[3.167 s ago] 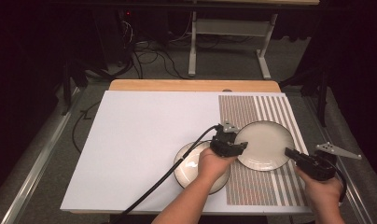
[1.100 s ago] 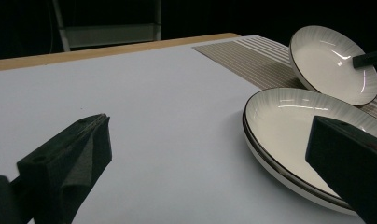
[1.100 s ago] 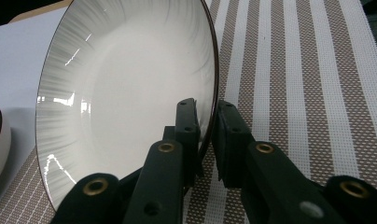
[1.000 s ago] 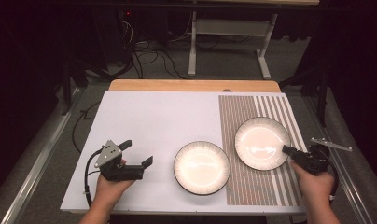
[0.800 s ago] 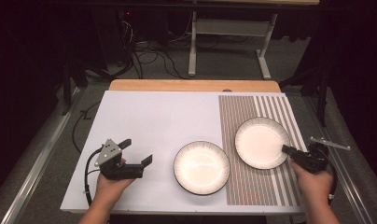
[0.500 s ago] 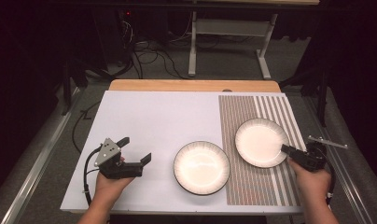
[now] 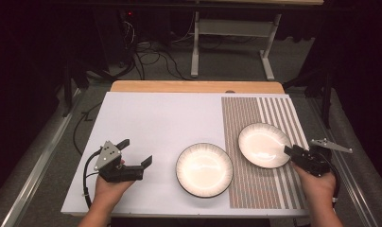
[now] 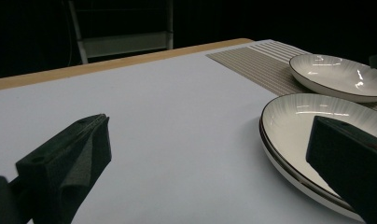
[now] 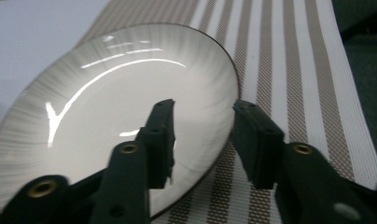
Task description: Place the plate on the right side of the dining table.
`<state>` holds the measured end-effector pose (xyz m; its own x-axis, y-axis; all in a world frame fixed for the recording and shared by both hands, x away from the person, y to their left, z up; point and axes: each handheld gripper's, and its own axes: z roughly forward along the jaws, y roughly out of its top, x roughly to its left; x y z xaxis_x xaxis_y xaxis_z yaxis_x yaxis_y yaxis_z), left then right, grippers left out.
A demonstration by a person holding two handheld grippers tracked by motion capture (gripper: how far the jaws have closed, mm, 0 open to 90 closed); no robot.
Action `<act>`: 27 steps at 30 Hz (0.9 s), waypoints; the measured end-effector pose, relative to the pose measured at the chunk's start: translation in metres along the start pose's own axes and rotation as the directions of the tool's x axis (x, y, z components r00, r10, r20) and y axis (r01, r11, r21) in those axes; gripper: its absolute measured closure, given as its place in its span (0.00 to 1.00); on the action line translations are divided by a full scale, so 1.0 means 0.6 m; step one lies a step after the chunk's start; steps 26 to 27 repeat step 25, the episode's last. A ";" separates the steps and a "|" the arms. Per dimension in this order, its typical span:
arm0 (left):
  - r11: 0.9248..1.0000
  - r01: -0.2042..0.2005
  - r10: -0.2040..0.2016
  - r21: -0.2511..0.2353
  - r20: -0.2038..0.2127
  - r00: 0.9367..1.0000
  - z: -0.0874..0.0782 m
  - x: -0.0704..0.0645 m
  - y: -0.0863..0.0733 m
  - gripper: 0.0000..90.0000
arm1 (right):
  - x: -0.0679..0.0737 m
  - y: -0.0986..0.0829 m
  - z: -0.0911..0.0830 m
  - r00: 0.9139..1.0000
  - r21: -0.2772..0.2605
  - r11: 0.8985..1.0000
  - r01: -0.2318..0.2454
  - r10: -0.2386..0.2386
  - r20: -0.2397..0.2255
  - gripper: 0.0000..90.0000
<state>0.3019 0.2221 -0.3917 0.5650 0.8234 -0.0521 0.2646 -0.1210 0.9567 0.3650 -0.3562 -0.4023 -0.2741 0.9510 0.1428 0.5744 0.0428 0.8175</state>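
left claw (image 7: pixel 136 152) sits low at the near left of the counter (image 7: pixel 156 118), jaws spread wide and holding nothing, pointing across the white top toward the near plate (image 7: pixel 204 169). in the left gripper view the claw (image 8: pixel 210 154) frames bare counter (image 8: pixel 154 107), with the near plate's (image 8: pixel 308 121) rim just behind the right-hand jaw and clear of it. that plate lies flat at the near middle, mostly on the white, its right edge at the border of the striped mat (image 7: pixel 264 142). over on the right, the right claw (image 7: pixel 287 150) is at the near right rim of the far plate (image 7: pixel 264 144), released. the right gripper view shows it plainly: claw (image 9: pixel 203 140) apart, one jaw over the plate's (image 9: pixel 107 102) inside, the other outside over the mat (image 9: pixel 289 70), rim between them, not pinched. whether either jaw touches the rim, can't tell. far plate rests flat on the mat, just beside the near plate, the two not touching. beyond, the wooden edge (image 7: pixel 194 86) of the counter.
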 end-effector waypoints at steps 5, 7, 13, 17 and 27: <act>1.000 -0.004 0.004 0.001 -0.002 1.000 -0.005 -0.003 0.002 0.01 | 0.045 0.007 -0.024 0.991 -0.082 0.990 0.115 -0.121 -0.062 0.43; 1.000 0.004 -0.004 -0.005 0.003 1.000 -0.007 -0.005 0.003 0.01 | 0.066 0.010 -0.030 0.981 -0.119 0.979 0.164 -0.174 -0.086 0.36; 1.000 0.006 -0.006 -0.022 0.002 1.000 -0.017 -0.006 0.008 0.01 | 0.134 0.009 -0.043 0.931 -0.199 0.951 0.235 -0.279 -0.234 0.16; 1.000 -0.008 0.008 -0.028 -0.001 1.000 -0.019 -0.011 0.010 0.01 | 0.175 0.002 -0.050 0.902 -0.226 0.931 0.286 -0.341 -0.265 0.04; 0.998 -0.023 0.023 -0.050 0.001 1.000 -0.023 -0.015 0.010 0.00 | 0.205 -0.003 -0.054 0.873 -0.273 0.919 0.284 -0.365 -0.322 0.00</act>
